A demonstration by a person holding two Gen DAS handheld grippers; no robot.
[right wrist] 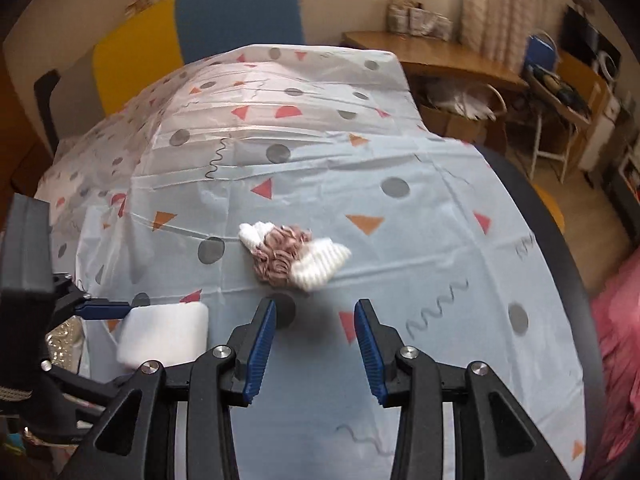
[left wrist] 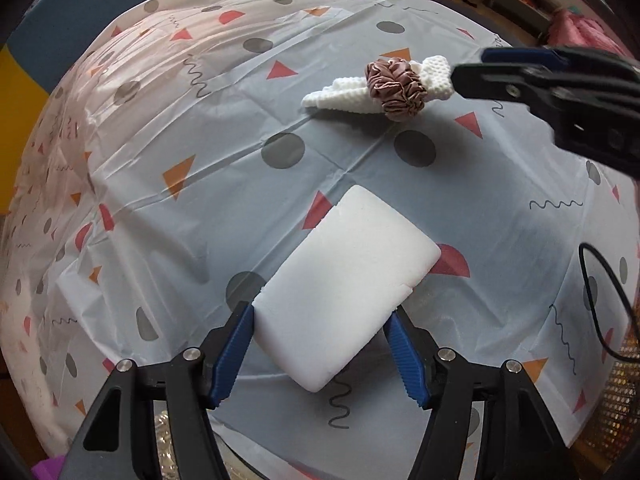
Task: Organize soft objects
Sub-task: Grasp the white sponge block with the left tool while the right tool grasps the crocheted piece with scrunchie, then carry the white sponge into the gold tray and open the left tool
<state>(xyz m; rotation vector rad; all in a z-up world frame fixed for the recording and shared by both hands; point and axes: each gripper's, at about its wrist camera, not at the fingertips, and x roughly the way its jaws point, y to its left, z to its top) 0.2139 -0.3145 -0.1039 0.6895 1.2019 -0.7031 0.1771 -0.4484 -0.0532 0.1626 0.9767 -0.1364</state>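
Observation:
A white foam block (left wrist: 344,280) is clamped at its two long sides between the blue pads of my left gripper (left wrist: 320,344), and it hangs tilted just above the patterned tablecloth (left wrist: 180,120). The block (right wrist: 164,336) also shows low on the left of the right wrist view, with one left finger (right wrist: 104,309) against it. Farther back lies a brown-pink scrunchie (left wrist: 396,88) on a white knitted cloth (left wrist: 344,98). My right gripper (right wrist: 316,308) hovers open and empty just in front of the scrunchie (right wrist: 280,258) and the cloth (right wrist: 320,264). It enters the left wrist view from the upper right (left wrist: 472,68).
The tablecloth (right wrist: 400,152) drapes over a round dark table edge (right wrist: 560,248). A blue chair back (right wrist: 240,8) stands behind it, a wooden desk (right wrist: 440,56) to the back right, and pink fabric (right wrist: 616,340) on the right. A black cable (left wrist: 600,300) loops over the cloth.

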